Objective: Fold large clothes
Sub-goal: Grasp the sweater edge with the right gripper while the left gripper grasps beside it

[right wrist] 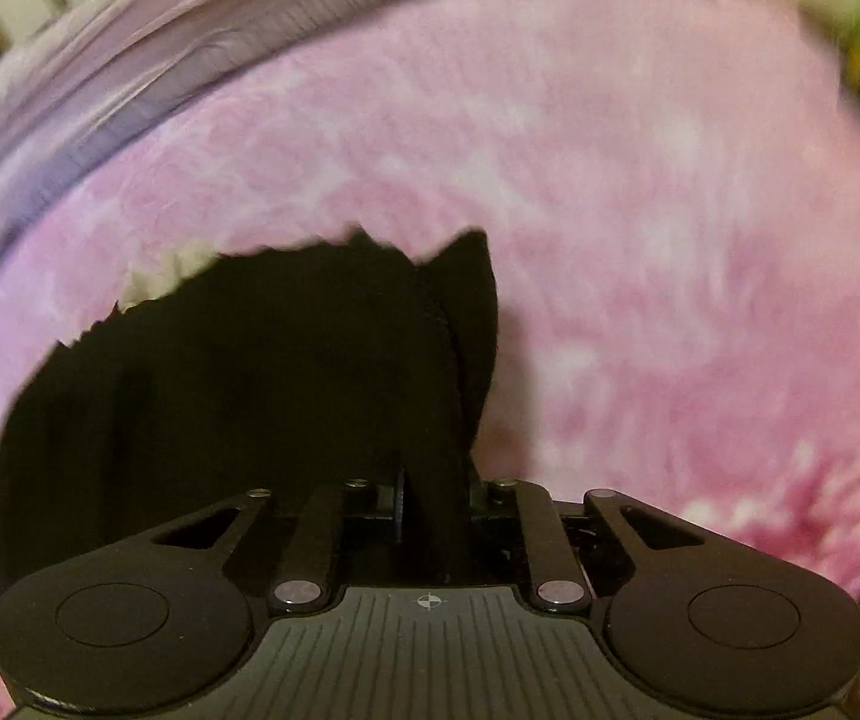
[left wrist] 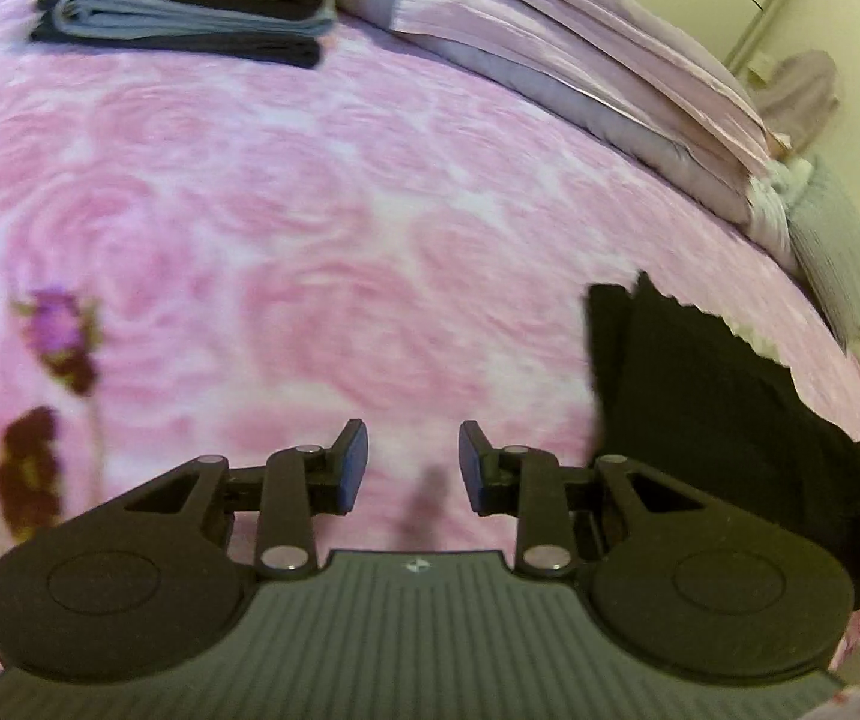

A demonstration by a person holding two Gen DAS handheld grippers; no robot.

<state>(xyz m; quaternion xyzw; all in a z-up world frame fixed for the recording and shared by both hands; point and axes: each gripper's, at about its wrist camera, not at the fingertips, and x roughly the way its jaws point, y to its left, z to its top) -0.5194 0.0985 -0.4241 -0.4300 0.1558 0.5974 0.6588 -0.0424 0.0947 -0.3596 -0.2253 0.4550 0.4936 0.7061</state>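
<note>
Our right gripper (right wrist: 430,516) pinches the black garment (right wrist: 261,372); left gripper (left wrist: 411,462) gapes empty beside it, so the cloth could slip and bunch.

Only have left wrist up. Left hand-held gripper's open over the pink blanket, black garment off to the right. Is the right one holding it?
Observer: Yes. The right hand-held gripper is shut on a fold of the black garment.
Operator: Garment flat or lifted?
Observer: A fold of it rises from the blanket into the jaws; the rest looks spread out.
Operator: Anything else near it on that side?
Observer: Only lilac bedding along the far edge, apart from the garment. The folded stack you can see is out of the right view.
</note>
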